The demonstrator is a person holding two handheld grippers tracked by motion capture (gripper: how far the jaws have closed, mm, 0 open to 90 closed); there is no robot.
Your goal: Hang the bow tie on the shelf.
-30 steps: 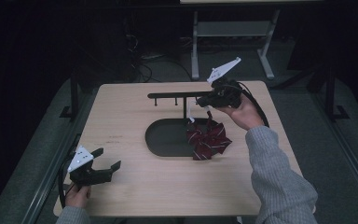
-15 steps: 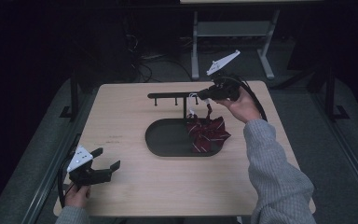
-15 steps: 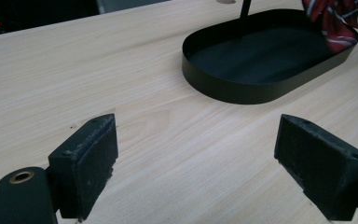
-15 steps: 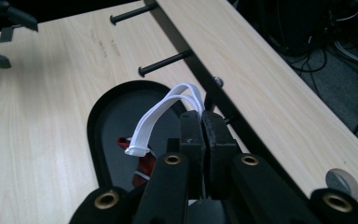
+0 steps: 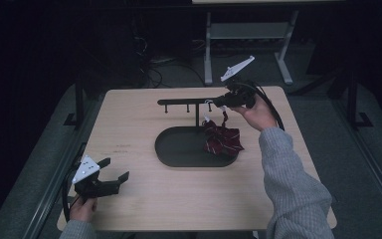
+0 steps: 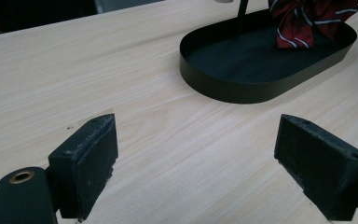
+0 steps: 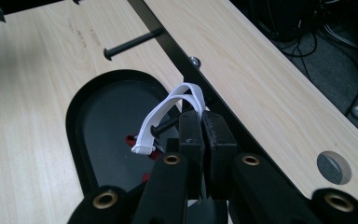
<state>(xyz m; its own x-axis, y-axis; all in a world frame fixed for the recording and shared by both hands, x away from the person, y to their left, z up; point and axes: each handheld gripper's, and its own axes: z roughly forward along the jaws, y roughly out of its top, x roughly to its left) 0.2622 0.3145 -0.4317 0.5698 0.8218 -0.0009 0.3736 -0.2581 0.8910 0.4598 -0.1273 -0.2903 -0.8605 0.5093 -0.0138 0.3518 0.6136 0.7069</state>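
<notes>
A black rack stands on the wooden table, with a horizontal bar point(image 5: 186, 102) of pegs over an oval tray point(image 5: 179, 149). A dark red striped cloth piece point(image 5: 222, 141) hangs by a white elastic strap point(image 7: 168, 109), its lower part resting in the tray's right end. My right gripper point(image 5: 218, 102) is up at the bar's right end, shut on that strap point(image 7: 201, 121). The strap loops beside a short peg, and I cannot tell if it is hooked on. My left gripper point(image 5: 115, 169) rests open at the table's front left corner, nothing between its pads point(image 6: 88, 158).
The tray's rim point(image 6: 242, 88) lies ahead of the left gripper, with the red cloth point(image 6: 307, 21) at its far end. A longer peg point(image 7: 130, 45) juts from the bar. A round hole point(image 7: 334, 167) marks the tabletop. Cables and a white frame point(image 5: 248, 30) lie beyond the table.
My right gripper has risen and moved left to the bar's end, drawing the strap and red cloth up with it. The left gripper has stayed where it was.
</notes>
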